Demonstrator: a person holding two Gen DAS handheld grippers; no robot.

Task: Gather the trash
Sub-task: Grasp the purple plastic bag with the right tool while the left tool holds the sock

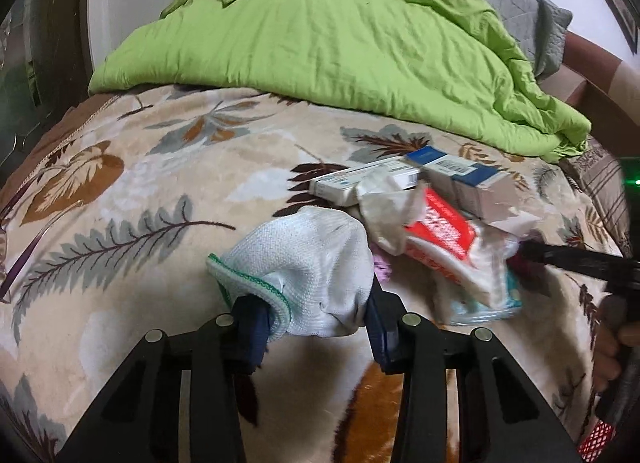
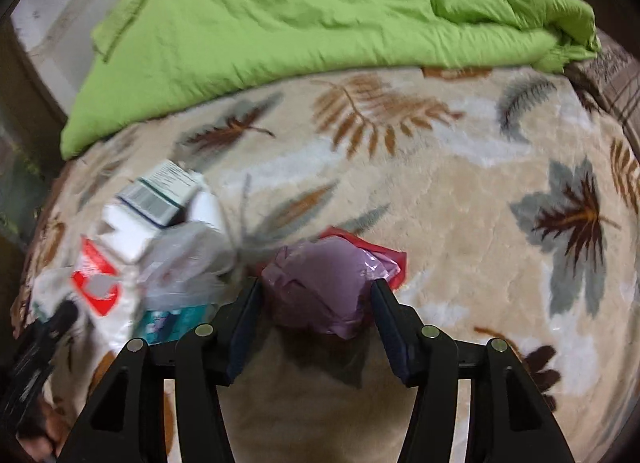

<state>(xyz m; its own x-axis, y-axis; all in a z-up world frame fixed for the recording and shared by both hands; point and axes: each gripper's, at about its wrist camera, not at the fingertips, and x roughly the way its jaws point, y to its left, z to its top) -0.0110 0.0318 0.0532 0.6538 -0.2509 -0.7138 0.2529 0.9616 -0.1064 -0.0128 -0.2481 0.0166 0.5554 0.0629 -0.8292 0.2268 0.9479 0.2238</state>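
Note:
My left gripper (image 1: 316, 303) is shut on a white cloth with a green hem (image 1: 304, 263), held above the leaf-print blanket (image 1: 160, 167). Beyond it lies a trash pile: blue-and-white cartons (image 1: 440, 171), crumpled paper (image 1: 392, 207) and a red-and-white wrapper (image 1: 444, 239). My right gripper (image 2: 316, 295) is shut on a crumpled pink-purple bag (image 2: 324, 283) with a red edge, just above the blanket (image 2: 460, 223). The same pile shows at its left: a carton (image 2: 160, 195), clear plastic (image 2: 184, 263), the red-and-white wrapper (image 2: 96, 283).
A rumpled green quilt (image 1: 320, 43) covers the far half of the bed, also in the right wrist view (image 2: 300, 15). A grey pillow (image 1: 520, 11) lies at the back right. The other gripper's black finger (image 1: 576, 259) reaches in from the right.

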